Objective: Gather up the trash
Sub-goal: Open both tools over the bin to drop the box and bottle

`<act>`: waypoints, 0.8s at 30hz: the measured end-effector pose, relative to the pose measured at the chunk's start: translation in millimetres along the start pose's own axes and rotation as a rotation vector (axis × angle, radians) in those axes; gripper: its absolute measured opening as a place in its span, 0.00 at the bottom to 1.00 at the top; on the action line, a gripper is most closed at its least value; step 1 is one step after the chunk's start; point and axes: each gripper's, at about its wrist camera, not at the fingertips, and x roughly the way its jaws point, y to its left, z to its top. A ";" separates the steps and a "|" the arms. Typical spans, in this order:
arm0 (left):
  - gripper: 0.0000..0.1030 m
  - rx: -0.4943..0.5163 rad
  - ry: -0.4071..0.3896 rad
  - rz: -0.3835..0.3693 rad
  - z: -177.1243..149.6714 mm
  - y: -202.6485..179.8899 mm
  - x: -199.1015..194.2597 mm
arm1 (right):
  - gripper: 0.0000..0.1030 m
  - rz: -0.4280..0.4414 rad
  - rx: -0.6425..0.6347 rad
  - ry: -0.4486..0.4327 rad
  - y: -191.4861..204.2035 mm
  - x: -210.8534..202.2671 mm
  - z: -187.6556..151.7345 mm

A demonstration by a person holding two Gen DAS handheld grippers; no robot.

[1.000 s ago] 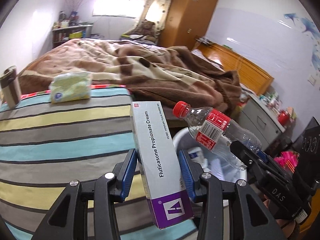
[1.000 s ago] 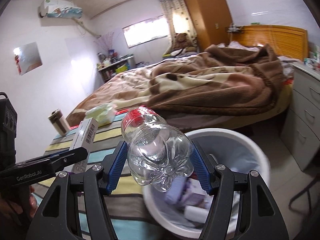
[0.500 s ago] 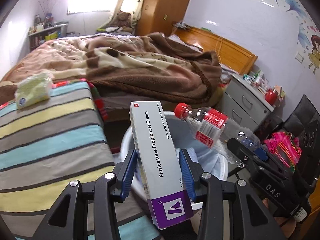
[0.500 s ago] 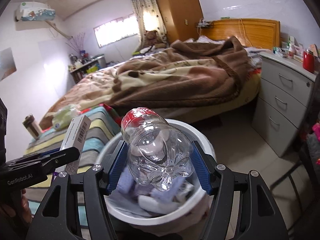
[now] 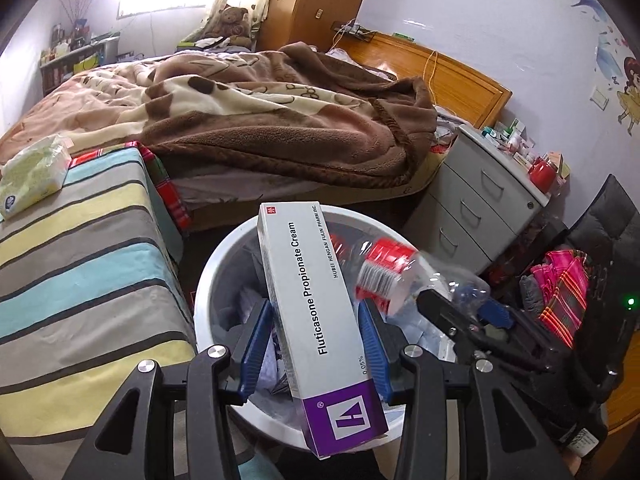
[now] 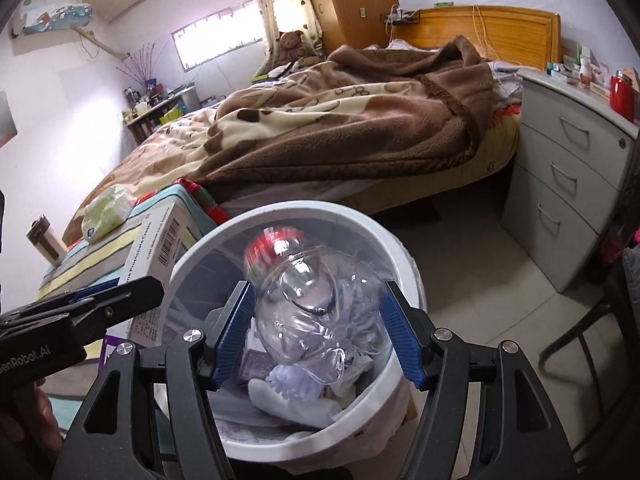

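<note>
Clear ribbed bottle point(image 6: 316, 320) now blurred — over bin point(image 6: 400, 248)

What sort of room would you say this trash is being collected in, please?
A lived-in bedroom, most likely: a bed with a rumpled brown blanket, a wooden wardrobe and a grey drawer unit beside it.

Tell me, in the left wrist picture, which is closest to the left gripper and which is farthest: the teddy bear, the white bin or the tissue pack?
From the left gripper:
1. White bin, right below the fingers.
2. Tissue pack, far left on the striped cover.
3. Teddy bear, far back by the curtain.
</note>
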 end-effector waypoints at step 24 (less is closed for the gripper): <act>0.58 -0.018 -0.061 0.073 -30.7 17.0 -55.5 | 0.73 0.015 -0.028 -0.056 27.0 -38.2 -13.0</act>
